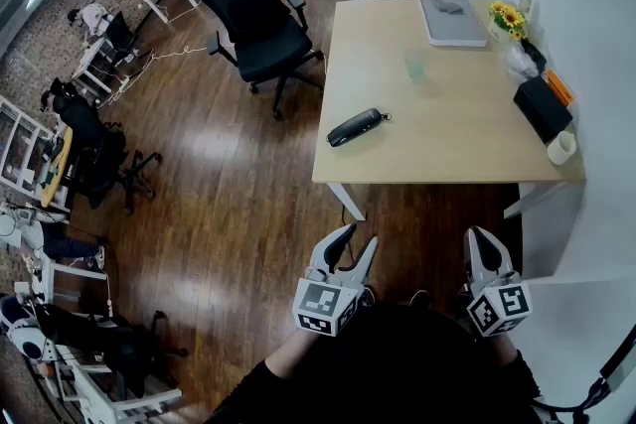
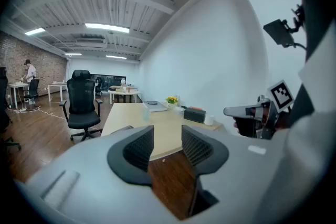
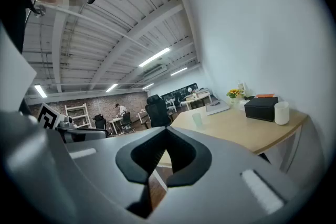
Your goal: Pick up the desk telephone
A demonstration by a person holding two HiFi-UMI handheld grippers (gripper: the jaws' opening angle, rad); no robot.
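On the pale desk (image 1: pixel 447 154), near its front-left corner, the black desk telephone (image 1: pixel 356 126) lies slantwise (long axis running left-near to right-far). Well short of it, the left gripper (image 1: pixel 353 238), jaws parted and empty, sits nearer than the right gripper (image 1: pixel 484 238), jaws pressed together.

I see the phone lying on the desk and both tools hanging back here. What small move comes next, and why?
Probably step closer and carry the left gripper toward the telephone handset. It and the right gripper hang over the floor, short of the desk, holding nothing. The handset lies toward the desk's left edge, on the left gripper's side, whose jaws stand apart.
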